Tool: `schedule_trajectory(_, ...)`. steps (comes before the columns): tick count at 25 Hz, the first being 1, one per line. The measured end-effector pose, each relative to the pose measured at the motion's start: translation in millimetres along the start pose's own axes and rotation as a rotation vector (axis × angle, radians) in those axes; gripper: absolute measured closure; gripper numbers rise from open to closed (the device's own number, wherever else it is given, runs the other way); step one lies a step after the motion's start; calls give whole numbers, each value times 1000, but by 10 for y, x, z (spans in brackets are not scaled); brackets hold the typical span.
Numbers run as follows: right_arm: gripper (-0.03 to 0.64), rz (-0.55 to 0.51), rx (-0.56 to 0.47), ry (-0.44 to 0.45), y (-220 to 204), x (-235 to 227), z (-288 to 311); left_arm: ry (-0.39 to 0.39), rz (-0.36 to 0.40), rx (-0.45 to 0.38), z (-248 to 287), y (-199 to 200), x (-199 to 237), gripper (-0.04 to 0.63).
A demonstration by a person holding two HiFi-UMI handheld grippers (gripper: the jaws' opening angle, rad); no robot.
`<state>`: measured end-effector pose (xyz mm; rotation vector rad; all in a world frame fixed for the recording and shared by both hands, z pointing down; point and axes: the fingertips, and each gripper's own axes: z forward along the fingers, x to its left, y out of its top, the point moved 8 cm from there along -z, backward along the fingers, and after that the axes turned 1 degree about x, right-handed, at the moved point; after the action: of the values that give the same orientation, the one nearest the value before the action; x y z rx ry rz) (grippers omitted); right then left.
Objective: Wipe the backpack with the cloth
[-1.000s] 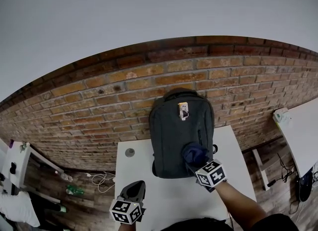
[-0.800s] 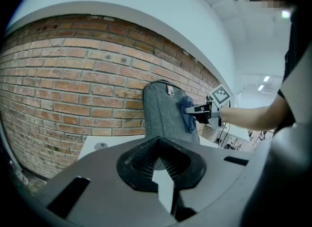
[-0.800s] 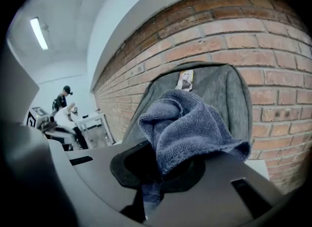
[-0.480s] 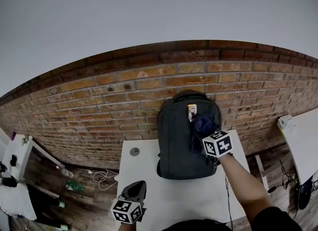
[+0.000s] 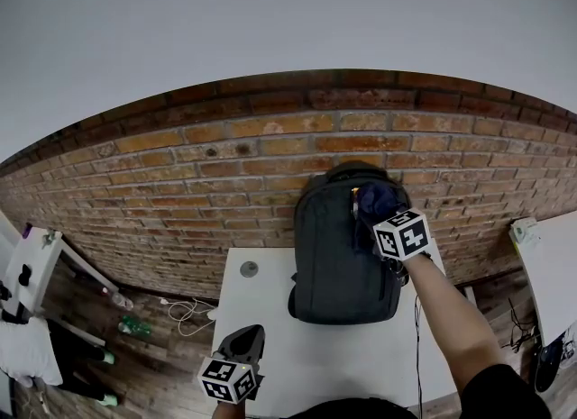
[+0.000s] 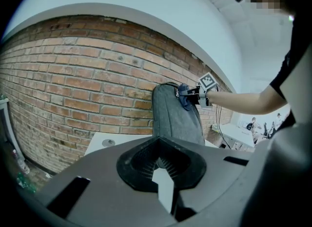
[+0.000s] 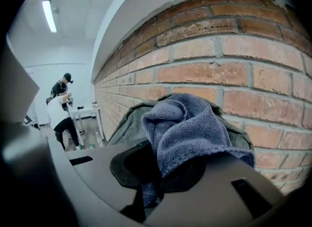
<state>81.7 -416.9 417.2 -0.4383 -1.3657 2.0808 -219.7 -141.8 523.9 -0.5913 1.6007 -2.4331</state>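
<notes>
A dark grey backpack (image 5: 338, 246) stands upright on the white table (image 5: 270, 354), leaning on the brick wall. My right gripper (image 5: 383, 219) is shut on a bunched dark blue cloth (image 5: 377, 199), which presses against the backpack's upper right part near its top. In the right gripper view the blue cloth (image 7: 187, 131) fills the space ahead of the jaws, with the backpack's top (image 7: 127, 123) behind it. My left gripper (image 5: 242, 350) hangs shut and empty over the table's near left edge. The left gripper view shows the backpack (image 6: 173, 116) and the cloth (image 6: 185, 96).
A small round grey cap (image 5: 249, 269) sits in the table at its left. The brick wall (image 5: 225, 183) runs right behind the backpack. Another white table (image 5: 541, 255) stands to the right; cables and bottles lie on the wooden floor (image 5: 171, 327) at the left. People stand far off in the room.
My right gripper has carried the cloth up the backpack's right side, from its lower part to near the top. The left gripper has stayed in place.
</notes>
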Motion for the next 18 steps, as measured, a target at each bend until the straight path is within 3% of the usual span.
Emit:
schedule_trajectory(11, 578, -41, -105, -12, 452, 25, 19, 15, 5, 6, -47, 2, 3, 604)
schedule_trajectory(18, 578, -34, -54, 4, 338, 162, 220, 21, 1, 8, -74, -2, 5, 604)
